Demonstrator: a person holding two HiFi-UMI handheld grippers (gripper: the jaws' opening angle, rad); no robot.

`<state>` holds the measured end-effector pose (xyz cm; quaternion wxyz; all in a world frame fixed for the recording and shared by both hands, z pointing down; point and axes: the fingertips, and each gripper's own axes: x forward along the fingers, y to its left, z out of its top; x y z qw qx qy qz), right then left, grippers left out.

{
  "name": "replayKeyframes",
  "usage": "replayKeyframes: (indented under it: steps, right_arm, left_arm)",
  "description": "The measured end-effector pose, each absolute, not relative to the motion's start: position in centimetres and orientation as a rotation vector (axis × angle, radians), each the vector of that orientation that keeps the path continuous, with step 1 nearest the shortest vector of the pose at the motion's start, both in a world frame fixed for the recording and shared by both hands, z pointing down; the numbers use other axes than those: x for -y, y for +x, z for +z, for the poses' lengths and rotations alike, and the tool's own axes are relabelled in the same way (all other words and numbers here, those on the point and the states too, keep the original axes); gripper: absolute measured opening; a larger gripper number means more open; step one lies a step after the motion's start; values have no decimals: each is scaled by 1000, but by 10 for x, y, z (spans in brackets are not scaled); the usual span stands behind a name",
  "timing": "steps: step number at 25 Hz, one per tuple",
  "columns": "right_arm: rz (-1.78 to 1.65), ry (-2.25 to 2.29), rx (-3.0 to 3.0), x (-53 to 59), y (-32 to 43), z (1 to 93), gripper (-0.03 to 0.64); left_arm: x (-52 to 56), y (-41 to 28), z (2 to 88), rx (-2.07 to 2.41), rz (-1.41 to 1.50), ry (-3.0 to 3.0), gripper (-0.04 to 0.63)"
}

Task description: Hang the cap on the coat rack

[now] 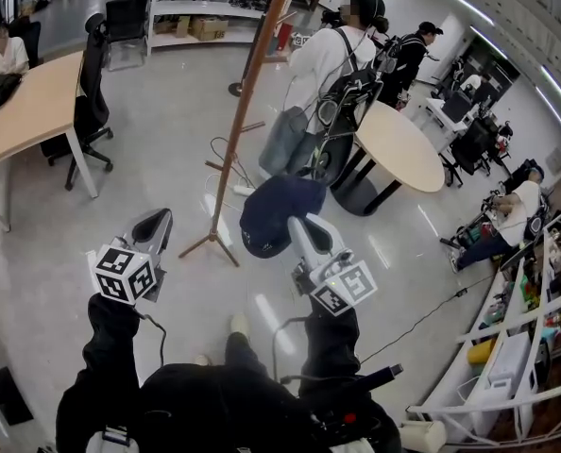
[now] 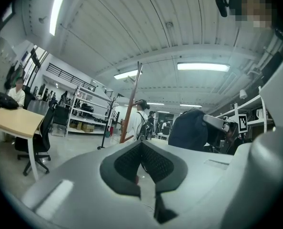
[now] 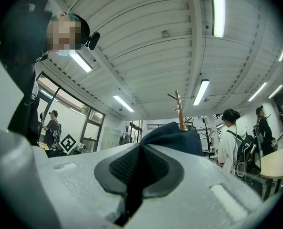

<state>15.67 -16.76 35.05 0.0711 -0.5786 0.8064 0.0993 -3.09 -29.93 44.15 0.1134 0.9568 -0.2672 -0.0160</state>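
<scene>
**Head view, with both gripper views.** The cap point(image 1: 280, 210), dark navy, is shown clamped in the right gripper point(image 1: 302, 229). In the right gripper view its fabric is seen pinched between the closed pads and bulging beyond them point(image 3: 177, 137). The left gripper point(image 1: 153, 226) is shown with jaws closed together and nothing between them, which the left gripper view confirms point(image 2: 142, 163).

**Governing relation.** In the head view the pole of the coat rack point(image 1: 247, 92) lies at about 10 o'clock from the cap, close beside it but apart. Its long axis runs from the feet at 7 o'clock to the top at 1 o'clock. In the right gripper view the rack's top pegs point(image 3: 178, 106) are seen at 12 o'clock, directly above the cap. The right gripper is judged the nearer to the pegs, and an upward carry is judged necessary.

**Obscured.** The pegs are cut off by the head view's upper edge. The cap's brim and the exact part gripped cannot be made out. The distance to the pegs cannot be told.
</scene>
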Motion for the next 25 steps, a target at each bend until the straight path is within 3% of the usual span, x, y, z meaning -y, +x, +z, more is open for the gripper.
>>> replayKeyframes:
  steps: [25]
  right_arm:
    - [411,-1409,-2630,310,275,310,14]
  left_arm:
    - [395,61,427,1067,-84,2728,3]
